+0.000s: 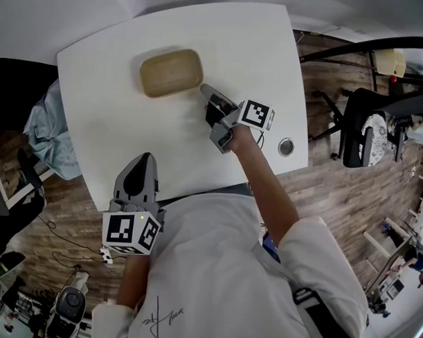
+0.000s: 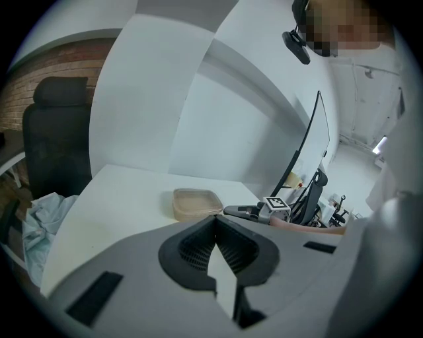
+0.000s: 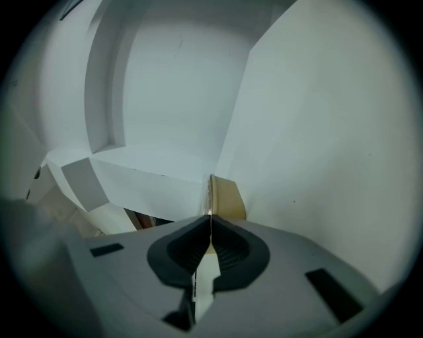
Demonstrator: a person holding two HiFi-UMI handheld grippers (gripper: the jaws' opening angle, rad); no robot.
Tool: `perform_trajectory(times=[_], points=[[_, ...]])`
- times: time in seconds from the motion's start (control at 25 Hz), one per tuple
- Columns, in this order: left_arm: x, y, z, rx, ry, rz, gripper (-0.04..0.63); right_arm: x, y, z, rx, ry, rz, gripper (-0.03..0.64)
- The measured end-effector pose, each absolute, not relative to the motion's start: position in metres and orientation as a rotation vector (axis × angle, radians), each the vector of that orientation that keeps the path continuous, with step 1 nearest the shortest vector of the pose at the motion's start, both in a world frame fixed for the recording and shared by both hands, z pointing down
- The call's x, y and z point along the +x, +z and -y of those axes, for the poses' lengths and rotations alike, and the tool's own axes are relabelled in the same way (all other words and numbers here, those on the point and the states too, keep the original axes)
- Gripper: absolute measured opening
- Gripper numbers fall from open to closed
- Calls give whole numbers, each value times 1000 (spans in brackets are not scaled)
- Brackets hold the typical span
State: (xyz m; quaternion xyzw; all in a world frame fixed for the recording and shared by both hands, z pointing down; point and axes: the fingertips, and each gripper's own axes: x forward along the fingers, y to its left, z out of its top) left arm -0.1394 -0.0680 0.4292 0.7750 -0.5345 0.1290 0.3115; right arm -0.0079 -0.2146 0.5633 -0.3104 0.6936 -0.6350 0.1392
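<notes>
A shallow tan wooden tray lies empty at the far side of the white table. My right gripper is shut with nothing in it, its tips just off the tray's right end and pointing at it. In the right gripper view the tray stands directly beyond the closed tips of the right gripper. My left gripper is shut and empty over the table's near left edge, well short of the tray. The left gripper view has the left gripper aimed toward the tray, with the right gripper beside it.
A round metal grommet sits in the table near its right edge. A light blue cloth hangs off the left side by a black chair. Another office chair stands on the wooden floor at right. A monitor shows edge-on.
</notes>
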Motion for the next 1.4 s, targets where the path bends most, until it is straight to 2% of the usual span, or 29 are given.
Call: perform_trajectory(times=[1.4], points=[[-149,422,60,2064,269,1412,8,-13,527,213,-836,-1753,-2045,12]])
